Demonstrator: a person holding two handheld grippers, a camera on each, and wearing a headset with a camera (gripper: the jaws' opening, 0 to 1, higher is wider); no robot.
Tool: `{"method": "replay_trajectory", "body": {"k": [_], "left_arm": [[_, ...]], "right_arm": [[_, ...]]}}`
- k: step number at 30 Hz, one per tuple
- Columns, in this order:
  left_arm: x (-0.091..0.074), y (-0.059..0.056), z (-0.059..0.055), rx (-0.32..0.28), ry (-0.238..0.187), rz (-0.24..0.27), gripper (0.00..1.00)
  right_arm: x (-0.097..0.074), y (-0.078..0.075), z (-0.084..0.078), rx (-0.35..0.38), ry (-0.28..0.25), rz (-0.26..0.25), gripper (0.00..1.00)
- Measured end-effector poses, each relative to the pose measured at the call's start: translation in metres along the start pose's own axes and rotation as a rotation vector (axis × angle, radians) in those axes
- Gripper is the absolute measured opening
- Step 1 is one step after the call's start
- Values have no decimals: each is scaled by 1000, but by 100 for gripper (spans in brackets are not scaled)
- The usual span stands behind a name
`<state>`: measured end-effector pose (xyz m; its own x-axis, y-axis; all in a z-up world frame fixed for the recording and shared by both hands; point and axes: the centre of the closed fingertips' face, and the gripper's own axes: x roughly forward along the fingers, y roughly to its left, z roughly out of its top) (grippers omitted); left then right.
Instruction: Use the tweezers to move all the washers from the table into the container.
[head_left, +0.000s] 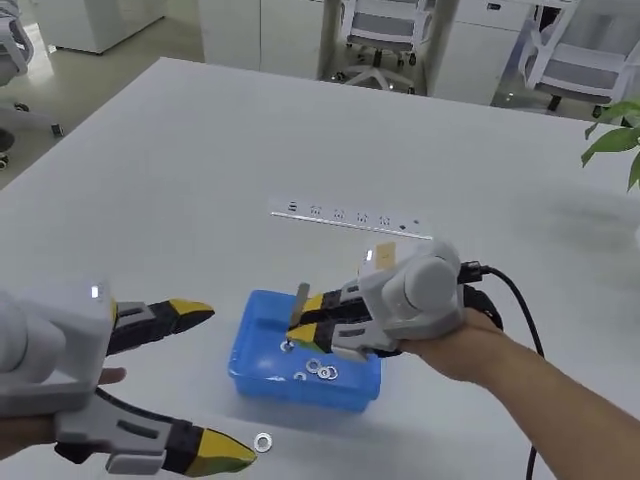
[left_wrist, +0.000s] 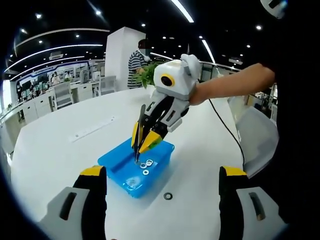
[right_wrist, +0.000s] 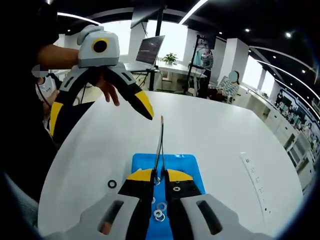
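Note:
My right gripper is shut on metal tweezers over a blue container. The tweezers' tips point down into it, beside several washers. One washer lies on the white table in front of the container, close to my left gripper, which is open and holds nothing. In the left gripper view the right gripper, tweezers, container and loose washer lie ahead between my jaws. The right gripper view has the tweezers, container, loose washer and left gripper.
A white power strip lies on the table beyond the container. A black cable trails from the right gripper. Office chairs stand past the far edge, and a plant is at the right.

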<state>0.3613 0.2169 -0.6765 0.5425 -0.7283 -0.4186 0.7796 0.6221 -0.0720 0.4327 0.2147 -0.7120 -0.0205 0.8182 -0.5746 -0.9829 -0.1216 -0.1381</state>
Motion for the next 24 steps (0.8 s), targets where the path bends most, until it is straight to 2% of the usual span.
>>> {"method": "replay_trajectory", "body": {"k": [15,24], "left_arm": [[4,10,2,3,2,-5,92],[13,12,3,7,11,-37,83]], "right_arm": [[22,2,-21,25,30,29,9],[30,4,-30,31,47,46,9]]}}
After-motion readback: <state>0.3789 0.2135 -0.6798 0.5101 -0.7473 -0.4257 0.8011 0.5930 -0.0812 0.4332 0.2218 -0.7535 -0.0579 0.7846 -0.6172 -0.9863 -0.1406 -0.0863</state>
